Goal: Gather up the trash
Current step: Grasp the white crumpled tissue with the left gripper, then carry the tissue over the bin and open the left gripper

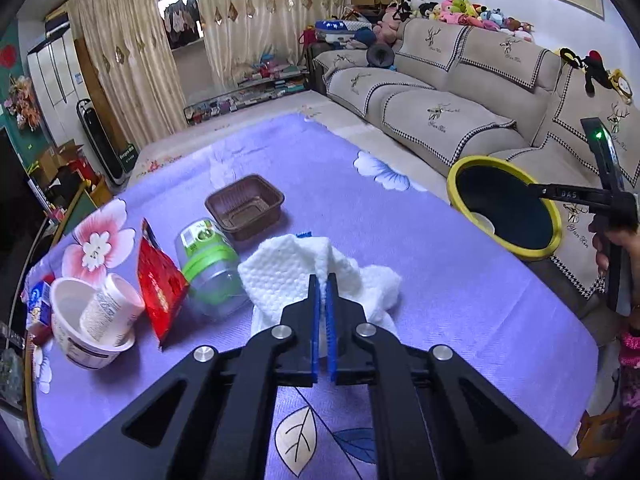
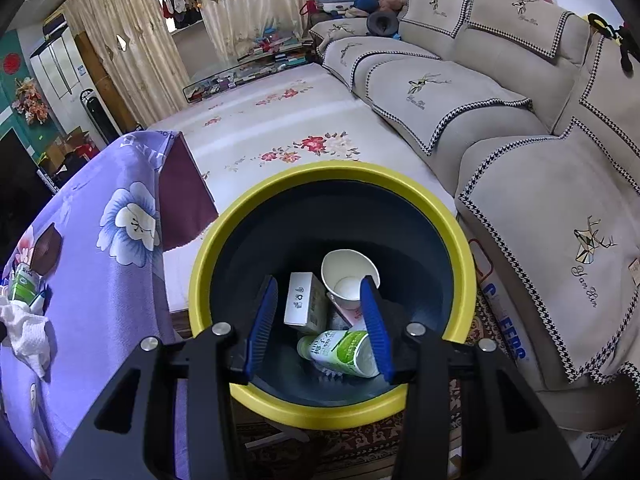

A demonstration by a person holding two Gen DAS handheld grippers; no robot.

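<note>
My left gripper [image 1: 323,280] is shut on a crumpled white paper towel [image 1: 280,272] on the purple flowered tablecloth [image 1: 460,300]. To its left lie a clear jar with a green lid [image 1: 208,264], a red snack bag [image 1: 160,280], a brown plastic tray [image 1: 245,205] and stacked white cups [image 1: 92,320]. My right gripper [image 2: 320,292] is open and empty above the yellow-rimmed bin [image 2: 460,240], which holds a paper cup [image 2: 350,276], a white carton [image 2: 306,304] and a green bottle [image 2: 340,350]. The bin [image 1: 556,220] also shows in the left wrist view, beside the table.
A beige sofa [image 1: 460,92] runs behind the bin. A small blue and white carton [image 1: 38,304] sits at the table's left edge. The table's right edge [image 2: 160,280] drops next to the bin. A patterned rug [image 2: 360,440] lies under the bin.
</note>
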